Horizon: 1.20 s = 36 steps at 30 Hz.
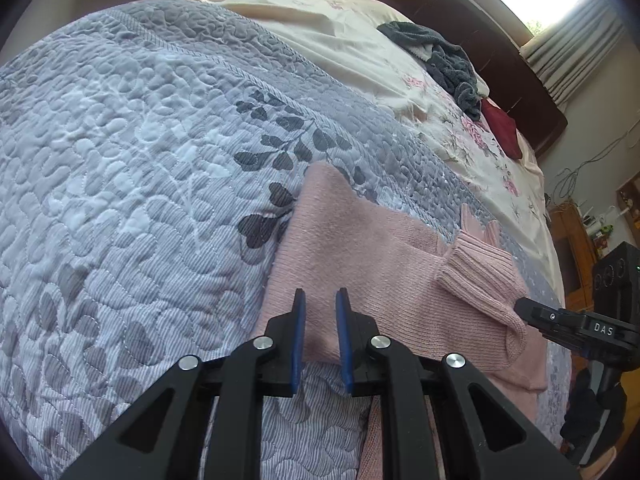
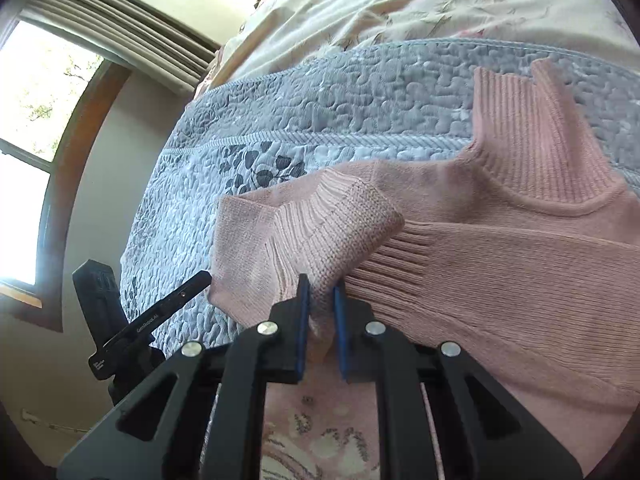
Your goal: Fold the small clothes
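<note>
Grey quilted leaf-print bedspread (image 1: 140, 160) covers the bed, pink knitted sweater (image 1: 360, 248) spread on it. Right gripper (image 2: 321, 286) jaws pinch the sweater's ribbed cuff (image 2: 320, 220). Left gripper (image 1: 320, 300) jaws sit narrow over the sweater's edge, gripping nothing.

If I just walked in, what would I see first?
A pink knitted sweater spread on the grey quilted bedspread. The right gripper pinches its ribbed sleeve cuff, folded over the body. Farther up the bed lies a dark grey towel beside something dark red.

You're looking at a matt pink knit sweater (image 2: 500, 248) — ribbed at the cuff — lying on a puffy stitched cloth quilt (image 1: 140, 160); your grippers' black plastic is showing shiny metal pins.
</note>
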Tool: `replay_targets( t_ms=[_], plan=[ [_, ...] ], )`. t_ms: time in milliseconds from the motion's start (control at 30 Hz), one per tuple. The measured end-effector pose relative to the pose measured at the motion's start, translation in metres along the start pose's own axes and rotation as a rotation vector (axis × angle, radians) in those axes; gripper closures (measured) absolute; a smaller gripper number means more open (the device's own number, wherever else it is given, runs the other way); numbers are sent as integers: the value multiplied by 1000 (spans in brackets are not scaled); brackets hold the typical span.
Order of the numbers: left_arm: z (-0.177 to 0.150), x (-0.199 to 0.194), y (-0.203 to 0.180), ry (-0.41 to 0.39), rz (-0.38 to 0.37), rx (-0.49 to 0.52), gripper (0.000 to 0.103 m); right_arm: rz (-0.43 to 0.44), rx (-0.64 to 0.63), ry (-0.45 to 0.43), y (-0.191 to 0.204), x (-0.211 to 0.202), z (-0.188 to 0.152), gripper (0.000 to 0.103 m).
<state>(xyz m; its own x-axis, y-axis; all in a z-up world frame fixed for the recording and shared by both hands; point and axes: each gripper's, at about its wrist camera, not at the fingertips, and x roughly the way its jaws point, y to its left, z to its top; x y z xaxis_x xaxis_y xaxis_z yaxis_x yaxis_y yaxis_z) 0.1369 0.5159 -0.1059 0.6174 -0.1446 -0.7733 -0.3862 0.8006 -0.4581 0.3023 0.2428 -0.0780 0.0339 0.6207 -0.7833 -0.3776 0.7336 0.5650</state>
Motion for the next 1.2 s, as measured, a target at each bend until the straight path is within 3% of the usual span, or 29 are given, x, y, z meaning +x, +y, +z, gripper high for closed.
replay_targets(
  t_ms=[333,567,867,1000,1100,1200],
  plan=[
    [-13,27,-60,41,-49,100,88,-86,116,-110,-89,-77,-18,93],
    [-29,59,-96,100,-17,180,88,-154,201,-76,-141,-63,-34,93],
    [-32,78,-91,143,24,192,88,-219,238,-6,-166,-34,-48,89],
    [-27,66,-98,137,34,199,88,-299,157,-41,-143,-52,-45,68],
    [-23,51,-116,98,-14,221,88,-307,37,-92,-110,-66,-38,53],
    [-24,57,-135,134,-63,237,84,-332,-85,-45,-77,-49,-28,38]
  ],
)
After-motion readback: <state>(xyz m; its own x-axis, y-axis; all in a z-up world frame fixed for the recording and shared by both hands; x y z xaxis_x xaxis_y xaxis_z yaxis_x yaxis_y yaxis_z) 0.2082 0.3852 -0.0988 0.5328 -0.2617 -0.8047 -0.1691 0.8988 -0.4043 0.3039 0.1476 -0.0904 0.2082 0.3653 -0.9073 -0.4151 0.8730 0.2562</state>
